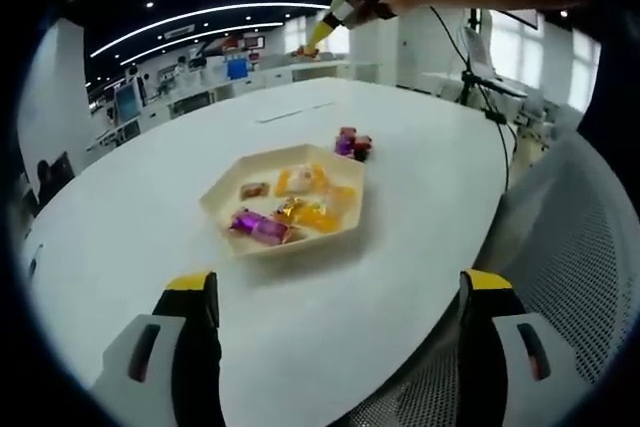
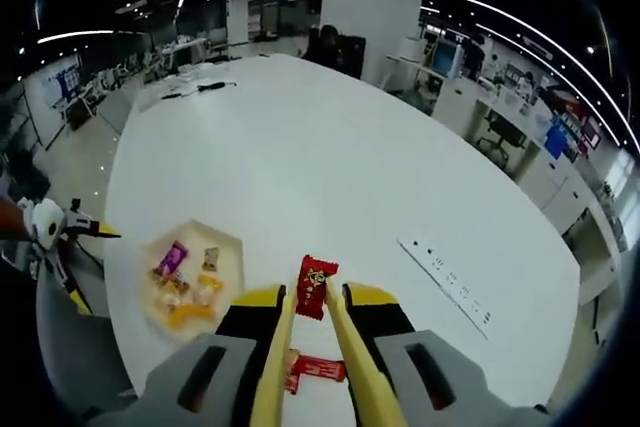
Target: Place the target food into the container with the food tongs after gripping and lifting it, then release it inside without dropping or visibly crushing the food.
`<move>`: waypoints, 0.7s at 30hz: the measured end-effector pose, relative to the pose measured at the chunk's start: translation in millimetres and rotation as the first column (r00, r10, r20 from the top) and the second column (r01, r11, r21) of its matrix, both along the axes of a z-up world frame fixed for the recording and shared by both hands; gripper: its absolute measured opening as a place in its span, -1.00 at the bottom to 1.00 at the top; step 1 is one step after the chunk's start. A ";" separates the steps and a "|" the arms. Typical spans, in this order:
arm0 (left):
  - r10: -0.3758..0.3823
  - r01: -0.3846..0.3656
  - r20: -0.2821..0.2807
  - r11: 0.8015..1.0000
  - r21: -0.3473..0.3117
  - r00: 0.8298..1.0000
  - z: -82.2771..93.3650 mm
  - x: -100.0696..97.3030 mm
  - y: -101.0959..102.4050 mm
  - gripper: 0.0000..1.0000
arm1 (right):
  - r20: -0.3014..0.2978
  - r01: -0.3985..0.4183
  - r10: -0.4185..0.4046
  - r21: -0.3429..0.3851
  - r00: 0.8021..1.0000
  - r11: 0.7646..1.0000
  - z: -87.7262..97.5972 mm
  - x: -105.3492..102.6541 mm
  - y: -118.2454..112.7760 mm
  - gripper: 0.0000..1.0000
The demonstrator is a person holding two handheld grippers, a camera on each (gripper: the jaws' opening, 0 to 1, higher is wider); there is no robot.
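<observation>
You are working over a broad white table point(image 2: 330, 162) in an open-plan office lit by ceiling strip lights. In the right gripper view, the right gripper point(image 2: 311, 312) carries yellow food tongs point(image 2: 345, 367), and the tong tips are pressed together on a red wrapped candy point(image 2: 315, 286), held high above the table; a second red wrapped piece point(image 2: 312, 369) lies on the table beneath. The container, a pale hexagonal tray point(image 1: 225, 192), sits down and to the left in that view, already holding purple, yellow and orange wrapped sweets point(image 1: 290, 209). In the left gripper view, the left gripper point(image 1: 338, 309) hangs idle just short of the tray with its jaws wide apart, and two dark wrapped sweets point(image 1: 353, 143) rest on the table just beyond the tray. Carry the candy across until it is over a bare part of the tray floor, keeping only enough squeeze to stop it slipping. Lower until the wrapper is inside the rim, then ease the tongs apart slowly. Keep clear of the left gripper.
</observation>
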State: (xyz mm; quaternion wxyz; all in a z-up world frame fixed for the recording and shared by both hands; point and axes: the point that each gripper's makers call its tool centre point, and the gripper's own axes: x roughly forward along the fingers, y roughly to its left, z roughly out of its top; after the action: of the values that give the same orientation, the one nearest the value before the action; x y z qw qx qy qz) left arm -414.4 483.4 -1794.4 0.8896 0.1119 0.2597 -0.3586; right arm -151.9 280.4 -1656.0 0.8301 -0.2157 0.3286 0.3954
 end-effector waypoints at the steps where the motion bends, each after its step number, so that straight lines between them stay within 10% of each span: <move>1: 0.000 0.000 -0.001 1.000 0.001 1.000 -0.3 0.3 0.0 0.92 | 0.000 -0.001 0.001 0.000 1.000 1.000 -0.2 -0.6 1.1 -0.57; 21: -0.003 0.003 0.011 1.000 -0.003 1.000 2.3 1.0 -0.1 0.98 | 0.003 -0.092 0.092 0.028 0.996 0.995 0.8 -30.3 45.7 -0.57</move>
State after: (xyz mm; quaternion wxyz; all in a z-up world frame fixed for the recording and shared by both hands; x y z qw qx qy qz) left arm -413.4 483.3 -1792.1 0.8908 0.1128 0.2538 -0.3597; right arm -182.1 326.0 -1655.3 0.8145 -0.2190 0.3119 0.4375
